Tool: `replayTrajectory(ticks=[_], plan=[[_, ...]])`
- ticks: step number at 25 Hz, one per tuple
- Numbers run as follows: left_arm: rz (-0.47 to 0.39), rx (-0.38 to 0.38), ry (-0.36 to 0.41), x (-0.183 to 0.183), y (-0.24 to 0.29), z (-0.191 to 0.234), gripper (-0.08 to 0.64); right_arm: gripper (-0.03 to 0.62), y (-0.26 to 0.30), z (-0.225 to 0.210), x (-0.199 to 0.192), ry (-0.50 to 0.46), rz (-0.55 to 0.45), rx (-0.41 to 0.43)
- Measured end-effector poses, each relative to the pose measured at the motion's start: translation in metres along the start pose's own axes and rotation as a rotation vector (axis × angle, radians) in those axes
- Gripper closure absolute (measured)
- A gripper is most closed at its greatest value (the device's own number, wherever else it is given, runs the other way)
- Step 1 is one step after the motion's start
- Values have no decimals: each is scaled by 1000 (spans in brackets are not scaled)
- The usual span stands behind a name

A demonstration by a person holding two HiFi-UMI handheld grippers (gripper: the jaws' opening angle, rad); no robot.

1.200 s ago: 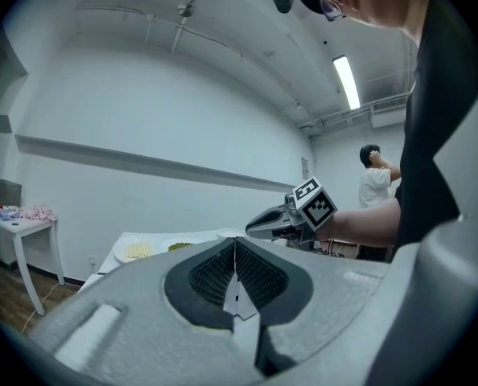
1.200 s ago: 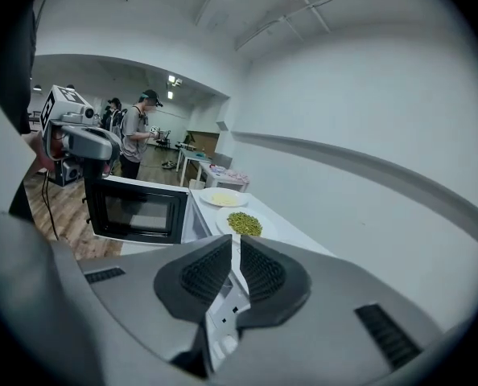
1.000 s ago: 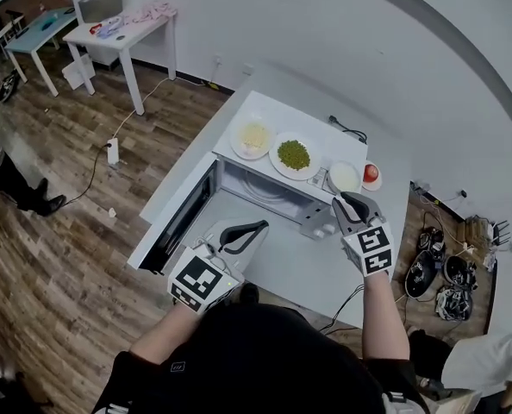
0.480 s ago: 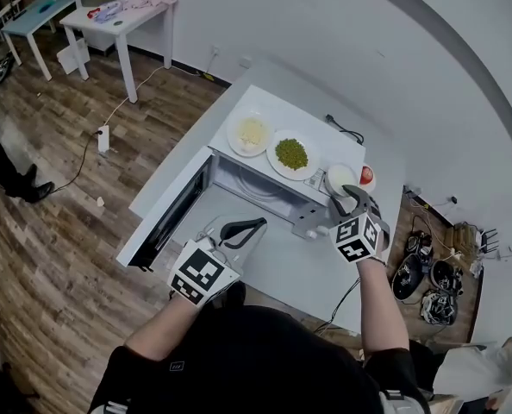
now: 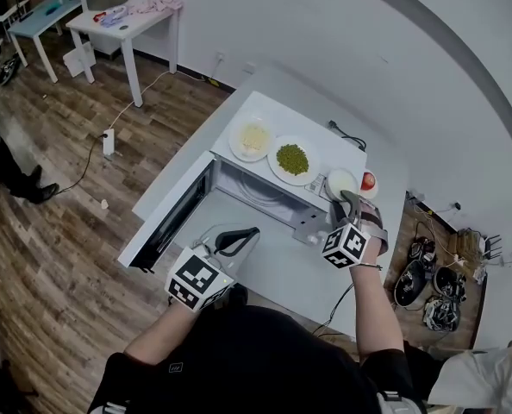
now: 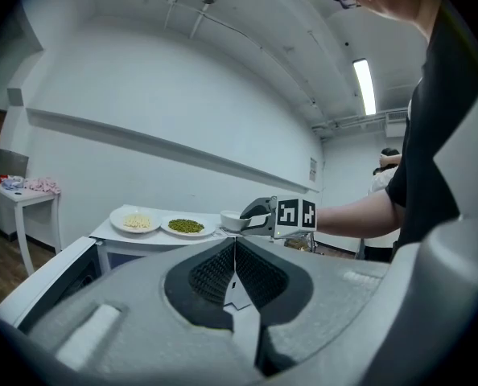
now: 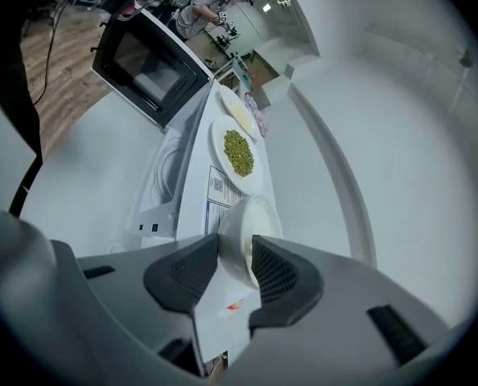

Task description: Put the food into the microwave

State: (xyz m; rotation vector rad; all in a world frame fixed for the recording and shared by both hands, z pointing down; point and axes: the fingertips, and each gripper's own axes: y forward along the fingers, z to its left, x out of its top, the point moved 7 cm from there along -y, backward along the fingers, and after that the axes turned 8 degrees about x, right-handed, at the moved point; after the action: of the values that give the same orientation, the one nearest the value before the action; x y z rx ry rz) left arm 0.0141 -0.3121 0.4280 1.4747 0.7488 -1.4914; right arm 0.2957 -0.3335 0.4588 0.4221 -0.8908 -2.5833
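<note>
The right gripper (image 5: 346, 198)'s jaws, just closing, straddle the rim of the small white bowl (image 5: 338, 179) atop the open white microwave (image 5: 325, 145) without pinching it yet. The left gripper (image 5: 250, 230)'s jaws are shut and empty. A shallow bite could tip the bowl or nudge the round red food (image 5: 369, 179) beside it. Counted: 1 bowl, 1 red item, 2 white plates: the green-pea plate (image 5: 293, 159) and the yellow-food plate (image 5: 253, 137).

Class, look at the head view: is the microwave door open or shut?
Open. The microwave door stands swung out to the left, exposing the cavity.
</note>
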Motion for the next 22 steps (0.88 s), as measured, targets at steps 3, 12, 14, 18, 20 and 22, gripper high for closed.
replayTrajectory(ticks=[3, 12, 14, 18, 20, 22], plan=[[2, 12, -11, -1, -3, 0, 550, 457, -2, -1, 0, 19, -17, -13], [2, 27, -7, 3, -8, -1, 551, 469, -34, -2, 19, 24, -116, -97], [5, 27, -9, 4, -9, -2, 550, 469, -47, -1, 27, 16, -154, -111], [5, 30, -6, 5, -11, 1, 550, 471, -72, 11, 52, -48, -250, -119], [4, 38, -5, 6, -15, 4, 551, 471, -81, 20, 66, -82, -295, -106], [6, 47, -7, 6, -18, 8, 549, 471, -86, 31, 79, -114, -329, -91]])
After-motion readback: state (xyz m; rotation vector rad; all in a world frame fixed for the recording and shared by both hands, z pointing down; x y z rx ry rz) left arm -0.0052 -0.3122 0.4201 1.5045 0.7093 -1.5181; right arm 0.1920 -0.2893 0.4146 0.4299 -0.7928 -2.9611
